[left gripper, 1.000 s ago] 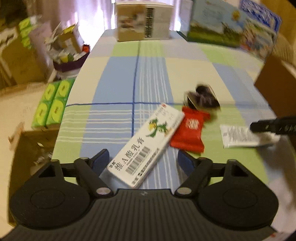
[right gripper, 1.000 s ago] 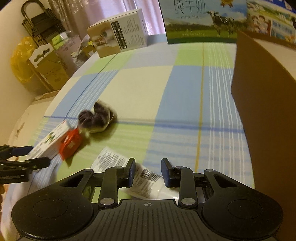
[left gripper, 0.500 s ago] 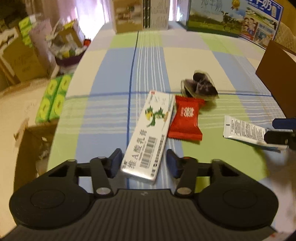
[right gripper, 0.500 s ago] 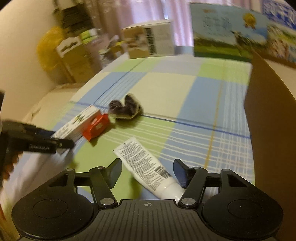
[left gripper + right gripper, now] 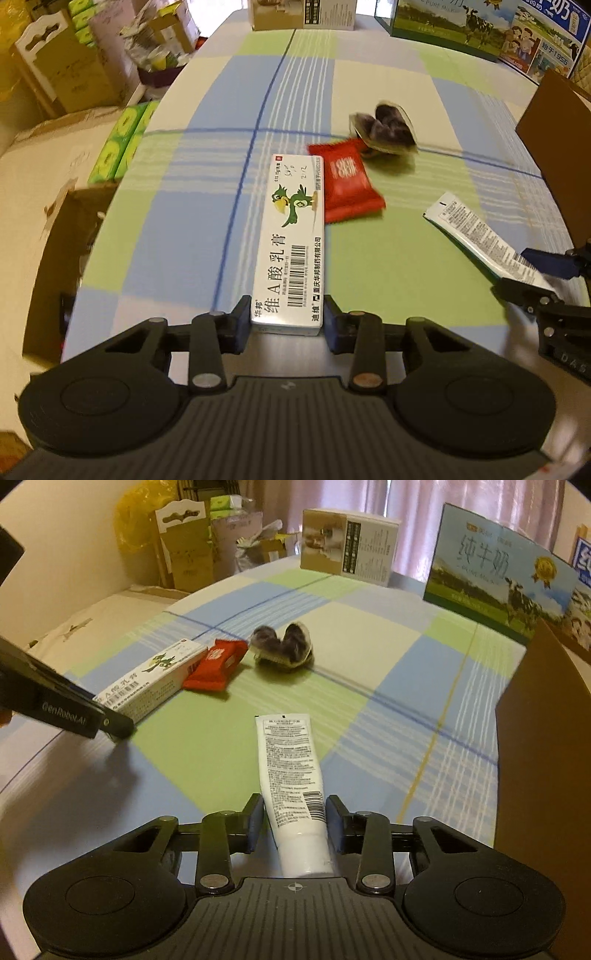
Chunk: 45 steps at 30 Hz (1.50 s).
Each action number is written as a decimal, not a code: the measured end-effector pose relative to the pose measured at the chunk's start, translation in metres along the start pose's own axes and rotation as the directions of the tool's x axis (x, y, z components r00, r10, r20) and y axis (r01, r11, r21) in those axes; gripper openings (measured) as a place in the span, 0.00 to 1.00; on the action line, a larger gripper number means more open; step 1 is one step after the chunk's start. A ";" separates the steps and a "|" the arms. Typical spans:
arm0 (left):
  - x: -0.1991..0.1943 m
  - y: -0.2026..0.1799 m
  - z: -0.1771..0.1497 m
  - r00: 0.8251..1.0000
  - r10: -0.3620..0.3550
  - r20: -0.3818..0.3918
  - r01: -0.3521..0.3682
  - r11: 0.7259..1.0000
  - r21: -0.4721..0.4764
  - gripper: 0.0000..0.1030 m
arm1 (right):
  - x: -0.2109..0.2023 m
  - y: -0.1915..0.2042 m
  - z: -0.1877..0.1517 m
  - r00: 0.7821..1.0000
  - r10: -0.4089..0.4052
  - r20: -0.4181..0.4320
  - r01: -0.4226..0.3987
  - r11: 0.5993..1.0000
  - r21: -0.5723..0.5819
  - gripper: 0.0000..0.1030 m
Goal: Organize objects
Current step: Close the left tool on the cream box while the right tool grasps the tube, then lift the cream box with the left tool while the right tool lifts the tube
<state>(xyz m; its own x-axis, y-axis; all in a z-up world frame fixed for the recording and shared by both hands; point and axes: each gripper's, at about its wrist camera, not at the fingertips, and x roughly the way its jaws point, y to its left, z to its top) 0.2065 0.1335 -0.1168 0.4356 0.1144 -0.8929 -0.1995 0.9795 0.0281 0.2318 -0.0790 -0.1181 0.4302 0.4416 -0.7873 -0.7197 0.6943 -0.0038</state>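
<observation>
My left gripper (image 5: 287, 320) has its pads against both sides of the near end of a white ointment box (image 5: 291, 243) with a green bird, lying on the checked tablecloth. My right gripper (image 5: 294, 818) has closed around the lower end of a white tube (image 5: 291, 771); small gaps show at the pads. A red candy packet (image 5: 347, 182) and a clear pack of dark fruit (image 5: 386, 127) lie beyond the box. The box (image 5: 155, 681), packet (image 5: 218, 662) and fruit pack (image 5: 286, 646) also show in the right wrist view.
A brown cardboard box (image 5: 546, 760) stands at the right edge of the table. A milk carton box (image 5: 495, 576) and a tan product box (image 5: 347, 546) stand at the far end. Cartons and green packs (image 5: 118, 147) sit on the floor to the left.
Both grippers have moved forward and narrowed. The left now straddles and touches the ointment box end. The right now closes around the tube's lower end.
</observation>
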 end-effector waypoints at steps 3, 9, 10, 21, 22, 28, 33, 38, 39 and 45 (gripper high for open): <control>-0.009 -0.012 -0.015 1.000 0.001 -0.012 -0.001 1.000 0.009 0.33 | -0.012 0.009 -0.009 0.999 -0.013 -0.035 0.013 1.000 0.005 0.33; -0.029 -0.041 -0.051 1.000 -0.027 -0.014 0.027 0.999 0.028 0.33 | -0.040 0.021 -0.038 0.997 -0.025 -0.075 0.029 0.998 0.054 0.33; -0.032 -0.046 -0.057 0.999 -0.035 -0.016 0.036 0.999 0.035 0.33 | -0.046 0.022 -0.044 0.996 -0.026 -0.081 0.032 0.997 0.070 0.33; -0.049 -0.079 -0.096 0.992 -0.124 -0.038 0.127 0.987 0.097 0.38 | -0.072 0.021 -0.073 0.994 0.036 -0.100 -0.013 0.976 0.216 0.34; -0.049 -0.079 -0.095 0.991 -0.126 -0.033 0.129 0.987 0.092 0.44 | -0.071 0.020 -0.072 0.995 0.042 -0.092 -0.020 0.974 0.225 0.35; -0.040 -0.072 -0.082 0.993 -0.117 0.003 0.117 0.992 0.049 0.54 | -0.063 0.024 -0.069 0.998 0.013 -0.054 -0.004 0.984 0.178 0.38; -0.035 -0.078 -0.072 0.993 -0.113 0.033 0.110 0.990 0.093 0.46 | -0.060 0.025 -0.070 0.999 -0.011 -0.033 0.016 0.988 0.151 0.38; -0.032 -0.092 -0.076 0.994 -0.096 0.060 0.084 0.981 0.177 0.33 | -0.058 0.032 -0.072 0.999 -0.047 -0.019 0.049 0.994 0.095 0.37; -0.032 -0.093 -0.076 0.993 -0.101 0.060 0.088 0.979 0.181 0.33 | -0.058 0.032 -0.072 0.999 -0.047 -0.017 0.049 0.994 0.099 0.37; -0.034 -0.096 -0.079 0.994 -0.087 0.066 0.073 0.979 0.192 0.33 | -0.058 0.030 -0.072 0.998 -0.051 -0.020 0.054 0.991 0.120 0.36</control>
<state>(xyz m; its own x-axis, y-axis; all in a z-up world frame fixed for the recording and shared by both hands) 0.1418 0.0226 -0.1249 0.5084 0.0391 -0.8602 0.0050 0.9988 0.0484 0.1456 -0.1247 -0.1167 0.4556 0.3938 -0.7984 -0.6253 0.7799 0.0278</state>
